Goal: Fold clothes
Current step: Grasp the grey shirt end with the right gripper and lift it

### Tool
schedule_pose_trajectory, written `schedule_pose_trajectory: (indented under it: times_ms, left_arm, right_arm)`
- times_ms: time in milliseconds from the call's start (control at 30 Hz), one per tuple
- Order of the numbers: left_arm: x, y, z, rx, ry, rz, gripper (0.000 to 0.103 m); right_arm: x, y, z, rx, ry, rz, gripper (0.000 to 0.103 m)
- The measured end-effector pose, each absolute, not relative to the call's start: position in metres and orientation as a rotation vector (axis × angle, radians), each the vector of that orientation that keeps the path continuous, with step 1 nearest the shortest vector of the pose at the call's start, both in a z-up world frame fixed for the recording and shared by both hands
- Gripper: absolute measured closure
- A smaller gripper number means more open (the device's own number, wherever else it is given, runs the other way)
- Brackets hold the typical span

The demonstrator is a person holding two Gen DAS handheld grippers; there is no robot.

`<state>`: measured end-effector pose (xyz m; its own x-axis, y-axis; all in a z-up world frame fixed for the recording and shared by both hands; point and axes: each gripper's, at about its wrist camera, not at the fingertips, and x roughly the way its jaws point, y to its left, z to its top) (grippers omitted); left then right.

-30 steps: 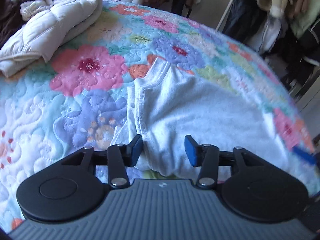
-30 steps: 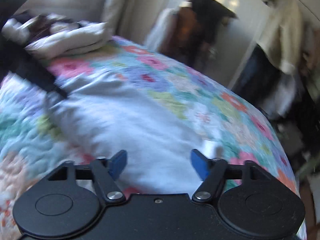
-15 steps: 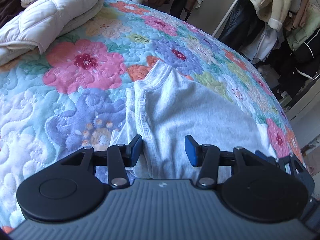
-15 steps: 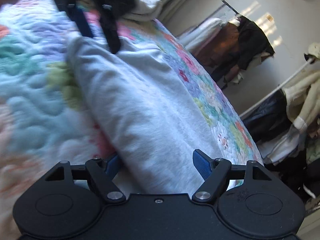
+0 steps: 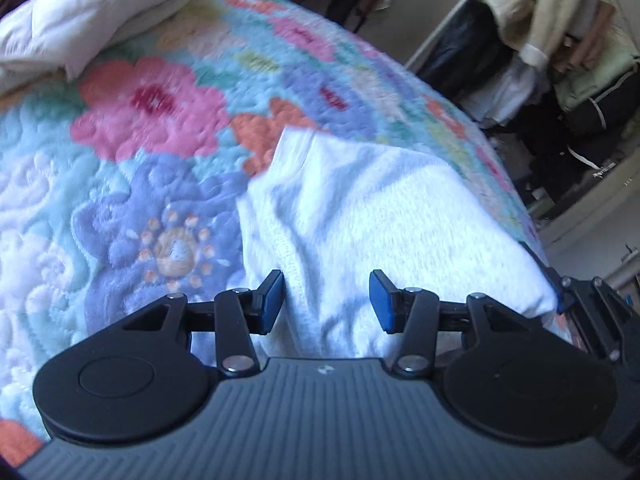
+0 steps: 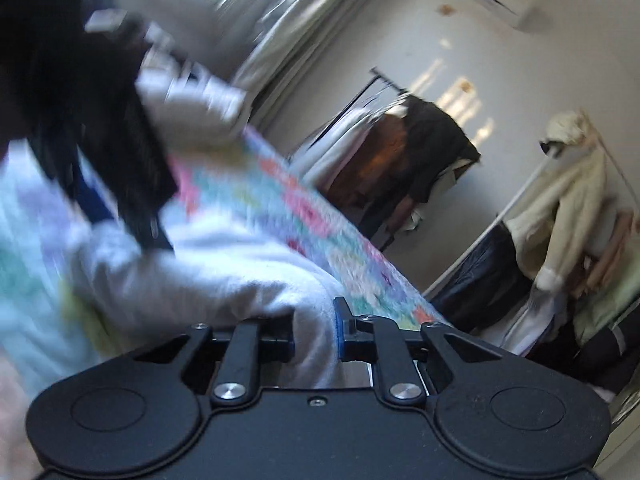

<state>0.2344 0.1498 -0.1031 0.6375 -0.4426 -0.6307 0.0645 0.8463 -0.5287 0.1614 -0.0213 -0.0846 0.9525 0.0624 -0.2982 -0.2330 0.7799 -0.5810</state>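
Pinching a fold of the white garment (image 6: 224,280), the right gripper (image 6: 316,332) now has its blue pads closed on the cloth, where half a second ago they stood wide apart around it; the right view has also swung upward, taking in more wall and a clothes rack (image 6: 404,168), and is blurred. The left gripper (image 5: 326,300) keeps its fingers spread as before, the garment's stitched hem (image 5: 288,256) lying between them with no pad pressing it; its view has moved in closer to the cloth. One white garment (image 5: 380,216) lies on the floral quilt (image 5: 132,168), folded over itself, one ribbed corner pointing up the bed; the right gripper shows at its far right edge (image 5: 592,312). One puffy white jacket (image 5: 92,12) lies heaped at the quilt's upper left, well apart from the garment. Two grippers are in view, one cream coat (image 6: 568,200) hangs on a second rack at the right; other hanging clothes are too dim to count.
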Motion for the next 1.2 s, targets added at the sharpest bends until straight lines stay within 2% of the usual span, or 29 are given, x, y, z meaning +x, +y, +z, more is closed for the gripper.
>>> schedule_pose_trajectory:
  times_ms: [200,333,433,533,667,733,833,933,1033,1067,1100,1133,1167,1200]
  left_arm:
    - [0.184,0.162,-0.075,-0.539,0.84,-0.418,0.057]
    - [0.139,0.176,-0.057,-0.602,0.818,-0.475,0.057]
    - [0.12,0.176,-0.038,-0.568,0.806,-0.485,0.056]
    - [0.123,0.153,-0.042,-0.475,0.902,-0.474,0.055]
    - [0.166,0.103,-0.098,-0.434,1.087,-0.478,0.056]
    - [0.178,0.092,-0.121,-0.497,1.118,-0.478,0.057]
    - [0.187,0.083,-0.117,-0.528,1.089,-0.504,0.057]
    - [0.192,0.067,-0.099,-0.378,1.083,-0.503,0.056]
    - [0.194,0.059,-0.1,-0.316,1.062,-0.476,0.056]
    - [0.194,0.059,-0.105,-0.341,1.065,-0.477,0.056]
    - [0.195,0.062,-0.11,-0.374,1.062,-0.481,0.056]
    - [0.194,0.065,-0.114,-0.405,1.045,-0.488,0.056]
    - [0.191,0.066,-0.116,-0.43,1.023,-0.496,0.056]
    - [0.189,0.067,-0.117,-0.448,1.002,-0.506,0.056]
  right_arm:
    - [0.159,-0.04,-0.021,-0.303,0.344,0.349,0.086]
    - [0.157,-0.071,0.007,0.088,0.432,0.582,0.085]
    - [0.171,-0.107,-0.006,0.433,0.543,0.712,0.084]
    - [0.187,-0.139,-0.053,0.647,0.712,0.758,0.084]
    - [0.203,-0.16,-0.101,0.52,0.797,0.657,0.083]
    - [0.219,-0.178,-0.113,0.564,0.828,0.614,0.083]
    - [0.238,-0.194,-0.113,0.548,0.838,0.563,0.082]
    - [0.247,-0.191,-0.104,0.453,0.824,0.542,0.08]
    - [0.25,-0.179,-0.1,0.309,0.833,0.555,0.076]
    - [0.253,-0.18,-0.103,0.273,0.848,0.546,0.068]
    - [0.256,-0.186,-0.109,0.27,0.875,0.513,0.05]
    - [0.256,-0.197,-0.116,0.306,0.909,0.455,0.041]
    - [0.253,-0.209,-0.122,0.361,0.931,0.401,0.037]
    - [0.245,-0.22,-0.126,0.413,0.939,0.354,0.038]
